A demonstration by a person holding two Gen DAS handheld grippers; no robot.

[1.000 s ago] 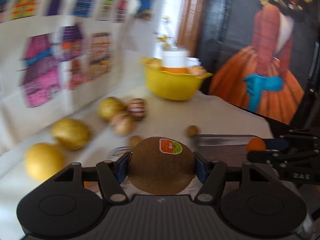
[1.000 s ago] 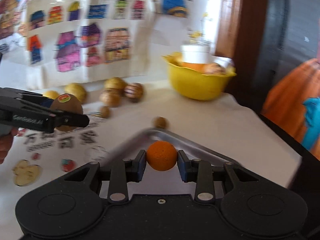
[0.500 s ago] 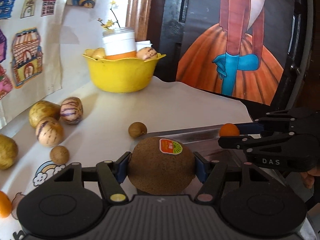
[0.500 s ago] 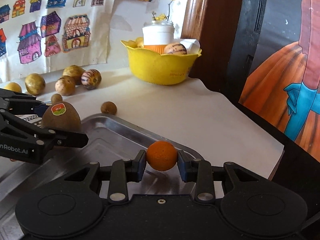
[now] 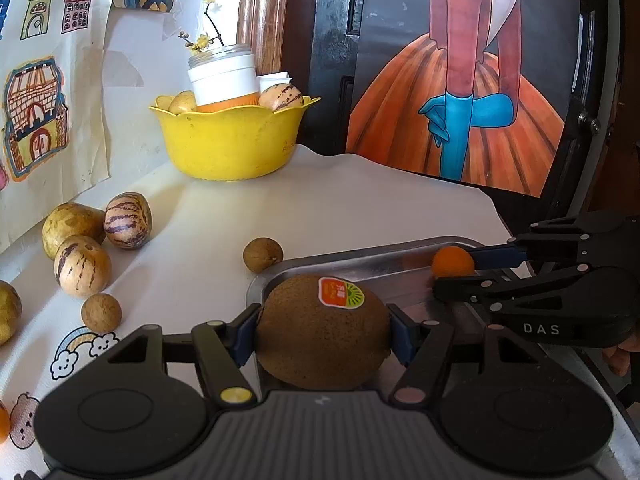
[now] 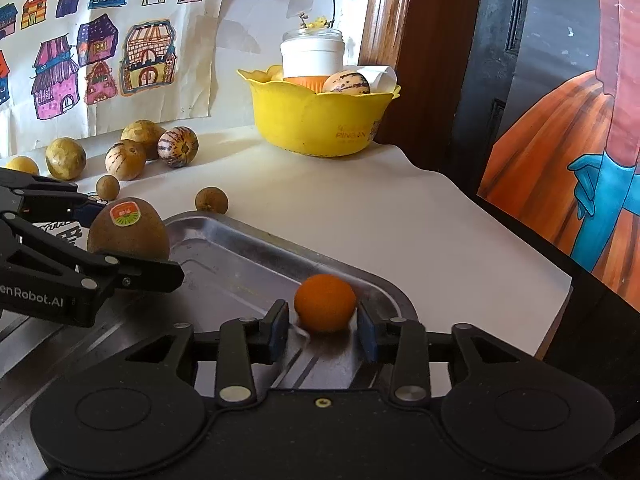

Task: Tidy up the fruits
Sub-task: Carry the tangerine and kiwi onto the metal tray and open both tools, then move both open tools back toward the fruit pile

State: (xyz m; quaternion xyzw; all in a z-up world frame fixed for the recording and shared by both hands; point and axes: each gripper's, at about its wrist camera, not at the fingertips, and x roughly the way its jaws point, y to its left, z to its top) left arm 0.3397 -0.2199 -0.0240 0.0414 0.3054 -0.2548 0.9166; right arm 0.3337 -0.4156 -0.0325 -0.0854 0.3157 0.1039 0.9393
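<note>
Left tool (image 5: 322, 334) clamps the kiwi (image 5: 322, 330) between both pads, held over the near-left corner of the metal tray (image 6: 240, 256). Right tool (image 6: 323, 326) has its fingers spread, small gaps either side of the orange (image 6: 325, 302), which sits on the tray at its far corner. Beyond the tray on the desk (image 6: 360, 216): two small brown nuts, striped and yellow fruits by the wall, and a yellow bowl (image 6: 320, 120) holding a jar.
</note>
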